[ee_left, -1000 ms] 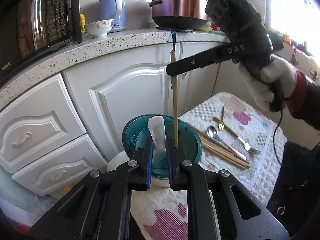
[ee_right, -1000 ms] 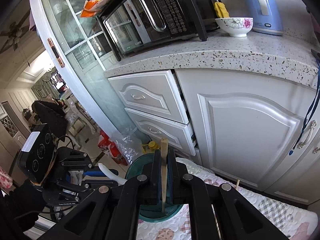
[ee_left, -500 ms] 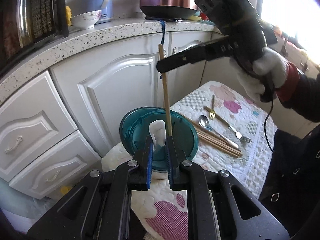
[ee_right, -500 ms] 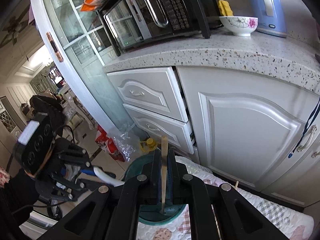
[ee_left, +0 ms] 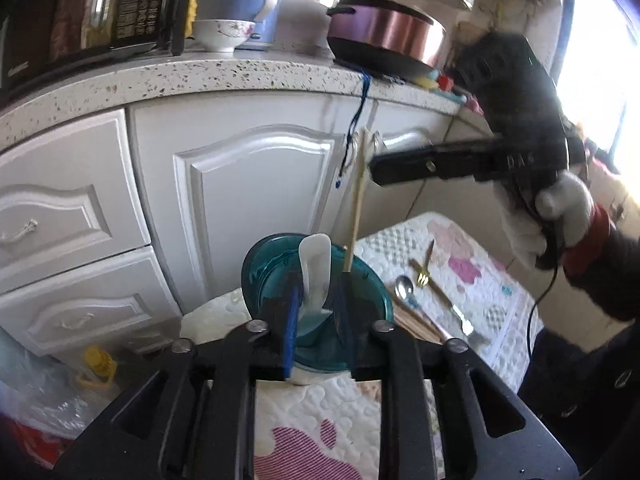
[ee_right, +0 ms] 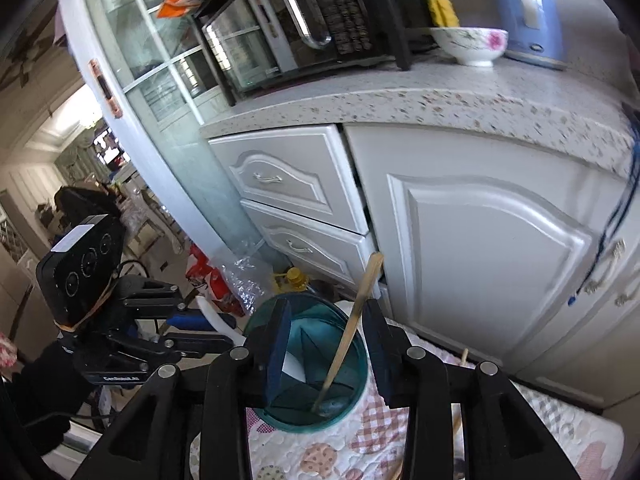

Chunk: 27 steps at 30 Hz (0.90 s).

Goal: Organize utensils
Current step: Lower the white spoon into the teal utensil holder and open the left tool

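A teal cup (ee_left: 276,276) (ee_right: 344,392) stands on the quilted mat. A white spoon (ee_left: 316,268) rests upright in it, between the blue pads of my left gripper (ee_left: 317,312). Those jaws are opening and no longer press on the spoon. A wooden chopstick (ee_right: 352,328) (ee_left: 357,200) leans in the cup with its tip on the bottom. It stands loose between the jaws of my right gripper (ee_right: 326,320), which are also opening. In the right wrist view the left gripper (ee_right: 200,334) reaches in from the left.
On the mat (ee_left: 472,240) right of the cup lie a steel spoon (ee_left: 403,287), a gold fork (ee_left: 424,270), another fork (ee_left: 460,318) and several chopsticks (ee_left: 416,326). White cabinets (ee_right: 480,264) stand close behind. A bowl (ee_right: 472,44), a kettle and a microwave sit on the counter.
Both grippers have gone from shut to open. The chopstick, held upright before, now leans loose in the cup. The spoon stands free between the left pads.
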Motion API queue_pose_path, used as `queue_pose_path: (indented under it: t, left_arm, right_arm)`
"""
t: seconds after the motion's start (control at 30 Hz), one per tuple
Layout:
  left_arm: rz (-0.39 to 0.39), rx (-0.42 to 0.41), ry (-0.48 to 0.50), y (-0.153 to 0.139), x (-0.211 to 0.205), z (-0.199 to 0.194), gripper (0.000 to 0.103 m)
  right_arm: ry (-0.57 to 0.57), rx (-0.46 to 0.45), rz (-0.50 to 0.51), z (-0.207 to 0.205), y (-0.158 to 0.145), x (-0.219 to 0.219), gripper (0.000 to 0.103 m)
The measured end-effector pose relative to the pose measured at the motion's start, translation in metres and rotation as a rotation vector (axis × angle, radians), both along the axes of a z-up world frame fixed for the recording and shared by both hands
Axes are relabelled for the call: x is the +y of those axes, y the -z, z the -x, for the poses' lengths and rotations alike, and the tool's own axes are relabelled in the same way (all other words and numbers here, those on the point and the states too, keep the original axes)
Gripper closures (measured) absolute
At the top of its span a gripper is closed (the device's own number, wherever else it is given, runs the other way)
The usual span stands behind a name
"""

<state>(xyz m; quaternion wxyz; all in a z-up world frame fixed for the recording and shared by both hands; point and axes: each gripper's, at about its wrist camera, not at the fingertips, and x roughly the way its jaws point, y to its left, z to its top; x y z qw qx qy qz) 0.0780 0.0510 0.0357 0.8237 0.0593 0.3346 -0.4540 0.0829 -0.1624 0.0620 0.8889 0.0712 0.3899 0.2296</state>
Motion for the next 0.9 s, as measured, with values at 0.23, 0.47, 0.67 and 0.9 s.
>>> queue_pose_path:
  t: [0.23, 0.47, 0.67, 0.9]
  left_arm:
    - [0.061, 0.039, -0.03, 0.002, -0.004, -0.006, 0.074]
    - [0.12, 0.067, -0.057, 0.002, -0.014, -0.011, 0.073]
    - [0.09, 0.042, -0.027, 0.0, -0.021, -0.006, 0.088]
    - [0.1, 0.063, 0.034, -0.011, 0.003, -0.002, 0.091]
  right_arm:
    - [0.032, 0.017, 0.002, 0.013, 0.005, -0.015, 0.068]
    - [0.026, 0.011, -0.004, 0.023, 0.002, -0.019, 0.067]
    - [0.046, 0.023, -0.013, 0.031, 0.005, -0.03, 0.067]
    - [0.049, 0.025, -0.029, 0.039, 0.005, -0.037, 0.066]
